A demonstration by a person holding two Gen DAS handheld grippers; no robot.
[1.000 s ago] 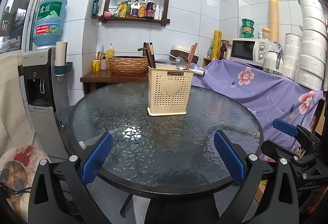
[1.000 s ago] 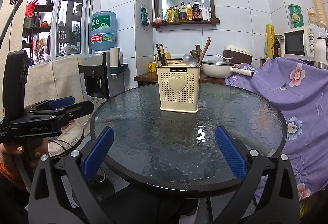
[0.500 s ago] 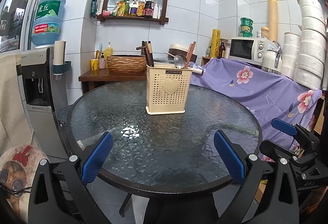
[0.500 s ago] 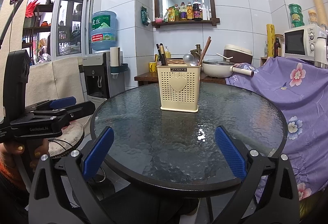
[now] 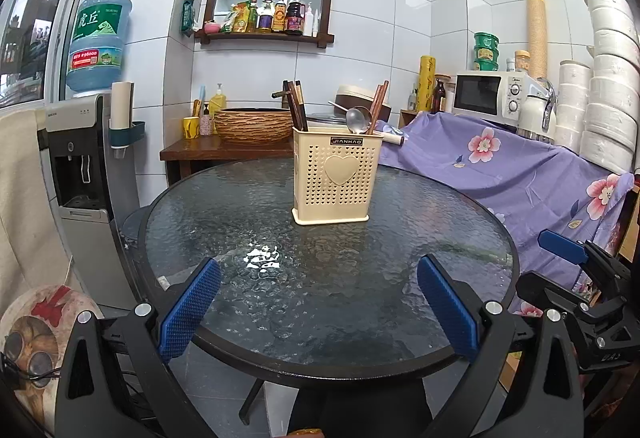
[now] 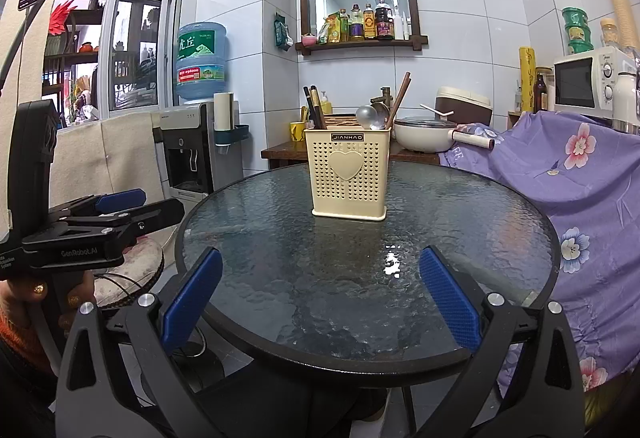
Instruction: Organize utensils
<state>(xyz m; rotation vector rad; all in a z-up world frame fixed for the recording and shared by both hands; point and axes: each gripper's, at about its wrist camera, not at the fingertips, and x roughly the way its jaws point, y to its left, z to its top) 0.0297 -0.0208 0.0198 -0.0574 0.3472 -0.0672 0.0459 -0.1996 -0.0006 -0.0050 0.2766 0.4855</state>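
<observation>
Utensils stand in a cream holder (image 5: 335, 175) on the far half of a round glass table (image 5: 320, 278): dark chopsticks (image 5: 297, 105) at its left end, brown chopsticks (image 5: 378, 102) leaning at its right end, and a metal ladle (image 5: 353, 117) beside them, bowl up. The table is the largest thing in both views, with a purple floral cloth (image 5: 520, 173) draped over furniture just to its right and a water dispenser (image 5: 80, 173) to its left. The holder is upright, perforated, with a heart on its front and a small dark label above it; nothing else lies on the glass. The left gripper (image 5: 320, 306) hangs over the near rim of the table, its 2 blue pads spread wide with nothing between them. The right gripper (image 6: 320, 298) sits the same way over the near rim, pads far apart and empty. Both are well apart from the holder.
</observation>
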